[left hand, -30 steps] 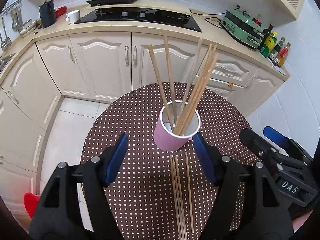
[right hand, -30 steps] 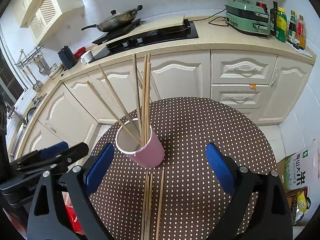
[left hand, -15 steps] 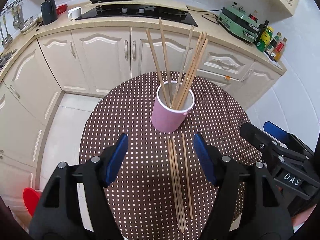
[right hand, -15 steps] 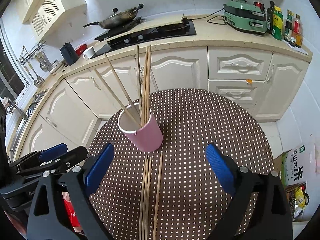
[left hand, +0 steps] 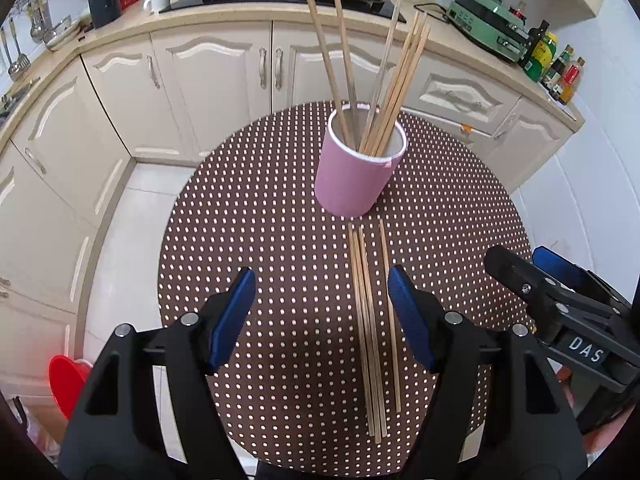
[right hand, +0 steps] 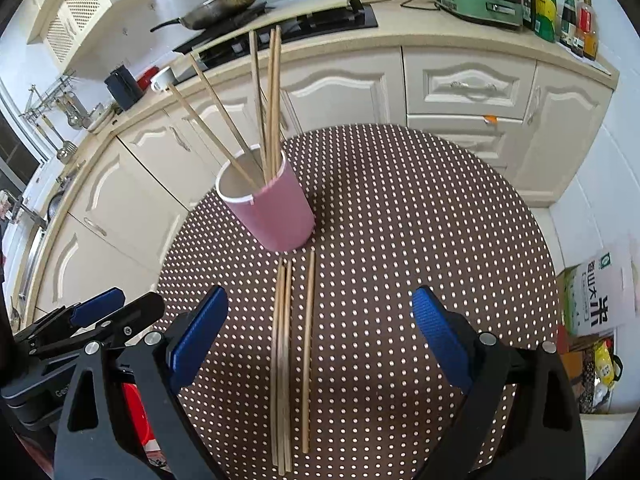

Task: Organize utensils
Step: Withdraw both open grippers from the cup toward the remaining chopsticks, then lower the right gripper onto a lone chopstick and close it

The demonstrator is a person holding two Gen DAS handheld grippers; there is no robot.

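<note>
Kitchen; round dotted counter [left hand: 248,216]. Pink cup [left hand: 354,178] already holds upright chopsticks; loose chopsticks [left hand: 370,320] lie flat just before it. Left gripper [left hand: 322,316] and right gripper [right hand: 320,334] both gape, empty. Risk: thin sticks roll or slip when pinched; leaning bundle may tip the light cup.

Both cameras look down and forward over a polka-dot table [left hand: 248,240] toward the kitchen counter [left hand: 240,28], taking the pink cup [left hand: 356,176] as landmark. The left wrist view sits left of the cup, so it appears right of centre beyond the left gripper [left hand: 322,312]. The right wrist view (set further right) shows the cup [right hand: 276,212] left of centre beyond the right gripper [right hand: 320,320]. Both share cup, table and counter [right hand: 440,28].
</note>
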